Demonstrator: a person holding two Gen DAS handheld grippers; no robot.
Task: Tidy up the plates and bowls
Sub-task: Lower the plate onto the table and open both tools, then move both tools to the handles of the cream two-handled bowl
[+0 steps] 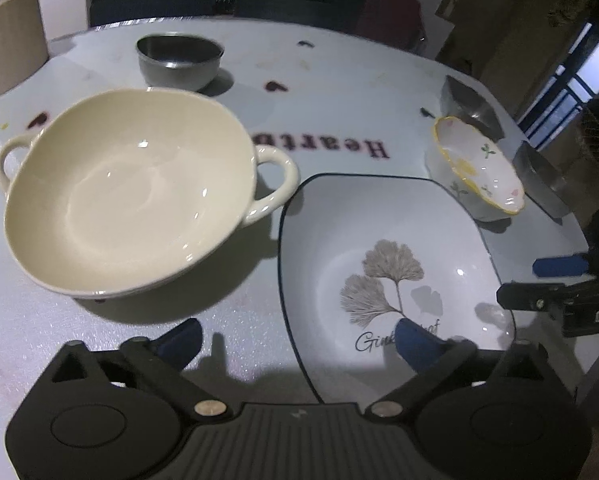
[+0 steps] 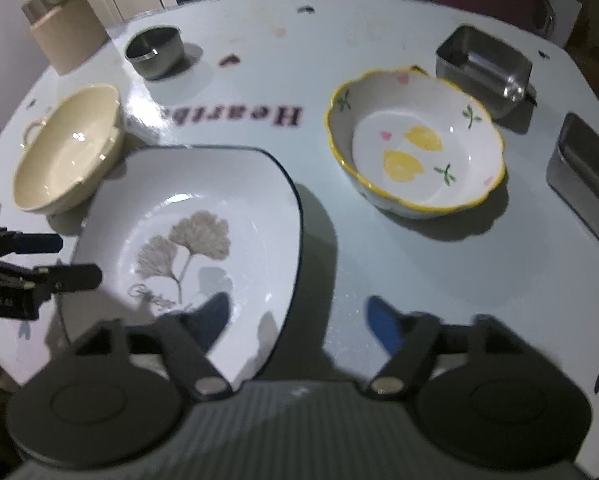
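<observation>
On the table [image 2: 339, 280], both tongs, left [image 1: 295, 344] and right [image 2: 299, 316], gape empty astride the ginkgo plate's [image 2: 219, 184] rims, apparently just set down. Next likely comes gripping a bowl, perhaps the cream bowl [image 1: 127, 192], for stacking.

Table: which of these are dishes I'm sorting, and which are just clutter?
Job: cream bowl, ginkgo plate, lemon bowl, steel bowl.
Lying about: two steel tins, cardboard box.

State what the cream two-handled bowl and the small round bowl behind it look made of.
Cream two-handled bowl: likely glazed ceramic, going by its glossy surface with bright highlights and thick rim. Small round bowl: probably stainless steel, grey and dully reflective with a thin rim.
</observation>
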